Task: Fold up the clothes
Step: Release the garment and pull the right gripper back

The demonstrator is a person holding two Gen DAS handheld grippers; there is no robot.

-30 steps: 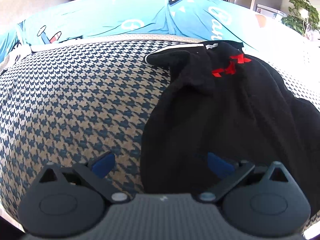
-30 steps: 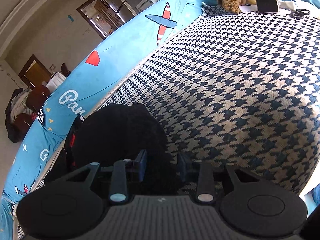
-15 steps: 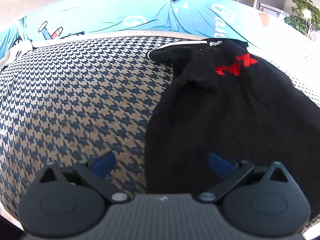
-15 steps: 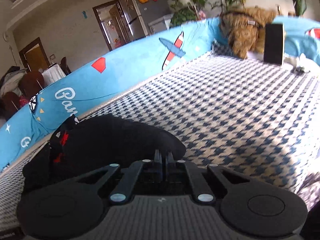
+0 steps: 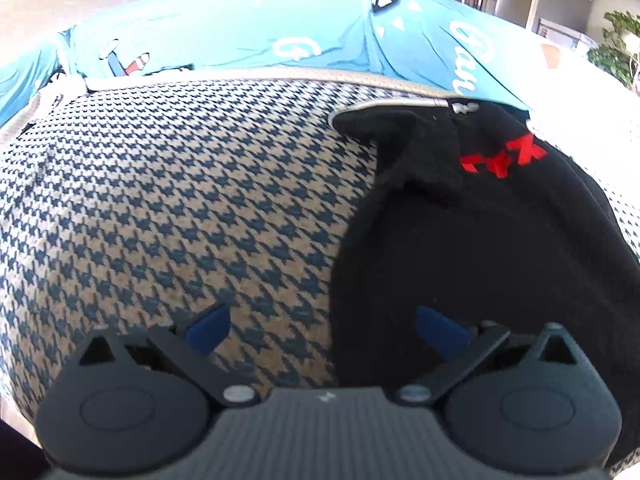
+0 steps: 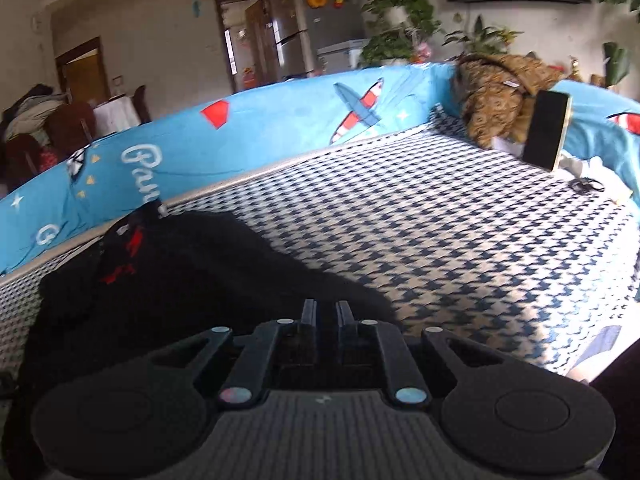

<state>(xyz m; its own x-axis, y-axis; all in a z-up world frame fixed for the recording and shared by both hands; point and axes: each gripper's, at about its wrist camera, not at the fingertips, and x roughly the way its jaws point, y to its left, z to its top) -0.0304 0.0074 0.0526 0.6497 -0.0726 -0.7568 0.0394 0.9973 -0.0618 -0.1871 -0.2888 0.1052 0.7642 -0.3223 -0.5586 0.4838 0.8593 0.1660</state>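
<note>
Currently L gripper (image 5: pixel 323 322) gapes wide (nothing gripped) over black garment (image 5: pixel 480 248); R gripper (image 6: pixel 326 307) opening, pinching garment edge.

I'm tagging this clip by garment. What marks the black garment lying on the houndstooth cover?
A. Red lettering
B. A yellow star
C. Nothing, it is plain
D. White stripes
A: the black garment carries red lettering near its far end, seen in both wrist views as it lies on the houndstooth cover.

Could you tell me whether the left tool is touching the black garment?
Cannot tell: in the left wrist view the open left tool straddles the edge of the black garment, but no contact or gap shows.
</note>
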